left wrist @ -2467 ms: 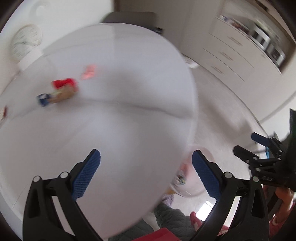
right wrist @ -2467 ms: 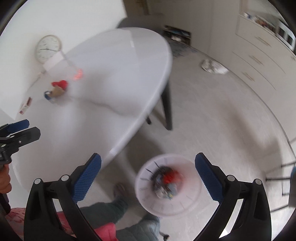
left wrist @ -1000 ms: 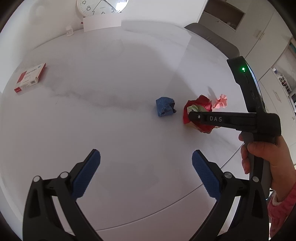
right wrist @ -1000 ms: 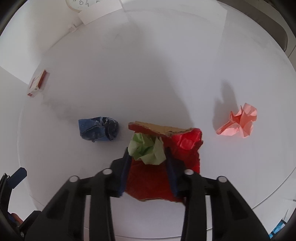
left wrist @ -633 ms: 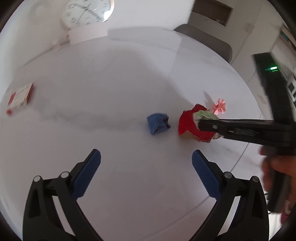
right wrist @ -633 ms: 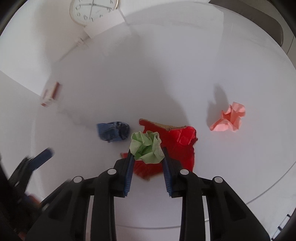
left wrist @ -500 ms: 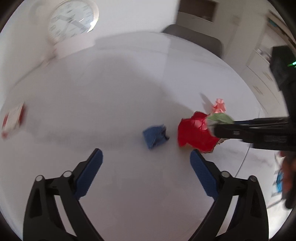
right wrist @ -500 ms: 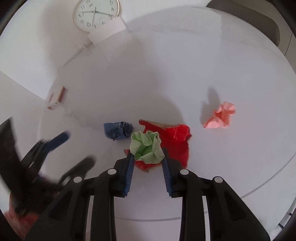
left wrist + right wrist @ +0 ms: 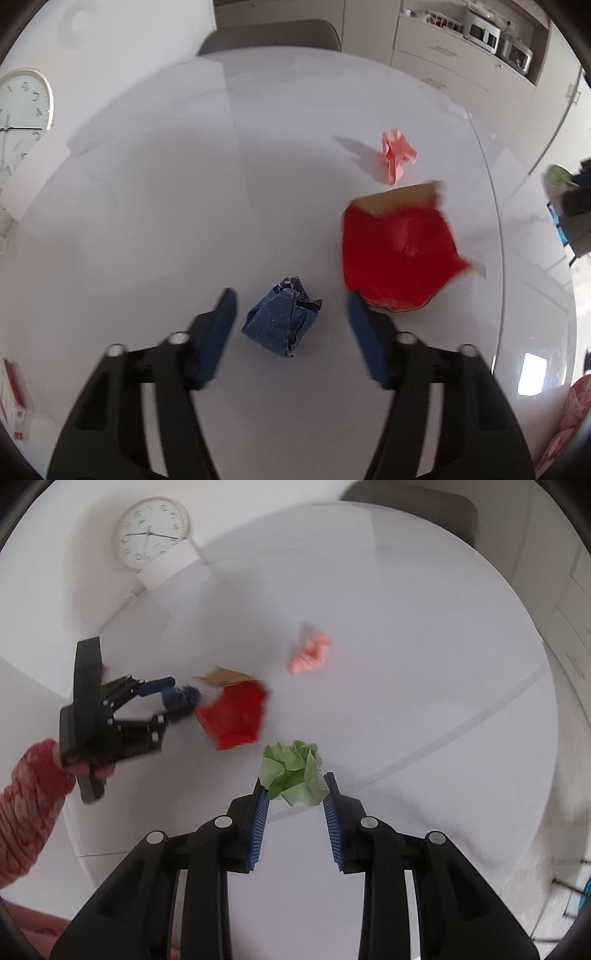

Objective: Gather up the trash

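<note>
The left tongs (image 9: pixel 290 319) stand about half open and are closing, with the blue crumpled wad (image 9: pixel 282 321) squarely between the blue pads; a visible gap remains on each side of it, so no grip is made yet. A second ago these tongs stood at full spread well short of the wad; they have since come down over it, which places the left side at the start of a fresh pick-up. The right tongs (image 9: pixel 293 794) are clenched on the green paper ball (image 9: pixel 293 773), pinched at its lower part between the pads. Half a second ago that ball hung directly above the red crushed carton (image 9: pixel 397 254); it now sits clear of the carton and toward the near edge of the counter (image 9: pixel 424 664), judged to be on its way off the counter for disposal. No bin appears in either current view. Outward from the tongs, the red crushed carton lies just beside the blue wad, its brown inner flap turned up. The pink paper scrap (image 9: pixel 397 153) lies beyond it, apart from both and untouched. Judgement: one piece is secured, one is about to be taken, and two remain on the counter. A wall clock (image 9: pixel 149 533) leans at the far edge; a small red-and-white box (image 9: pixel 13 404) lies at the left margin.
</note>
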Demonstrator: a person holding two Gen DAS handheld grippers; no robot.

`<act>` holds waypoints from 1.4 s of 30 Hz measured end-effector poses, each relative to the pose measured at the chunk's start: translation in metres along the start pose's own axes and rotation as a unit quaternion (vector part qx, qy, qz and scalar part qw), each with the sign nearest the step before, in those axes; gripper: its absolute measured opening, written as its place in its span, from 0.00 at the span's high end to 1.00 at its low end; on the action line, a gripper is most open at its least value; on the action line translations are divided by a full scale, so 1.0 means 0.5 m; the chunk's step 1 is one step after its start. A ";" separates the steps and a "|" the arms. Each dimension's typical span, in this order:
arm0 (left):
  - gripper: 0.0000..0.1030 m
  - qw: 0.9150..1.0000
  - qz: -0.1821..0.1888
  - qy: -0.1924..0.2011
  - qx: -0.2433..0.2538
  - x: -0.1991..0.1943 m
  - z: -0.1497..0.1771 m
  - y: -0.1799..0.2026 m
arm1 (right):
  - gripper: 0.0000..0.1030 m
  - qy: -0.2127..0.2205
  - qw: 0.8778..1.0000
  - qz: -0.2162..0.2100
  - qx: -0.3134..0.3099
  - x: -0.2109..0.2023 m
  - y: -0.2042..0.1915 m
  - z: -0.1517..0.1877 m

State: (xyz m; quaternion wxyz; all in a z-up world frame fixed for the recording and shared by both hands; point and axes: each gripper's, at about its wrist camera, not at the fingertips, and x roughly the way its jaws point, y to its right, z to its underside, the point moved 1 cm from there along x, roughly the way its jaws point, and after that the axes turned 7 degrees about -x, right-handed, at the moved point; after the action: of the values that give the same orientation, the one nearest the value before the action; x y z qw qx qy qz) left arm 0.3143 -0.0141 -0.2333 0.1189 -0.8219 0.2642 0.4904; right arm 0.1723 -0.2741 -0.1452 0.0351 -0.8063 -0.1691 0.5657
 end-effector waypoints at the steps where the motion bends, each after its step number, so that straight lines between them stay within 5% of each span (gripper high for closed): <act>1: 0.52 1.000 0.001 -0.002 0.001 0.006 0.000 -0.002 | 0.71 -0.002 1.000 -0.001 0.009 0.000 0.004 0.008; 16: 0.64 0.999 -0.009 -0.002 -0.038 0.008 0.007 -0.011 | 0.71 0.017 0.999 -0.007 0.050 -0.013 0.036 0.043; 25: 0.69 0.994 -0.033 0.029 -0.095 -0.106 0.006 0.030 | 0.71 0.061 0.996 -0.031 0.050 -0.068 0.067 0.081; 34: 0.69 0.993 0.014 0.056 -0.099 -0.235 0.033 0.267 | 0.69 0.064 0.991 0.027 0.111 -0.184 0.209 0.311; 42: 0.68 0.994 0.091 0.036 -0.041 -0.218 0.026 0.553 | 0.69 0.003 0.981 0.067 0.184 -0.139 0.351 0.532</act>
State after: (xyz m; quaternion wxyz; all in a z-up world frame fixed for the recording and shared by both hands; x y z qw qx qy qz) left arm 0.1112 -0.2036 -0.1273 0.0303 -0.8159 0.3217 0.4795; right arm -0.0537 -0.4969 -0.2210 0.1454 -0.7975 -0.0082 0.5855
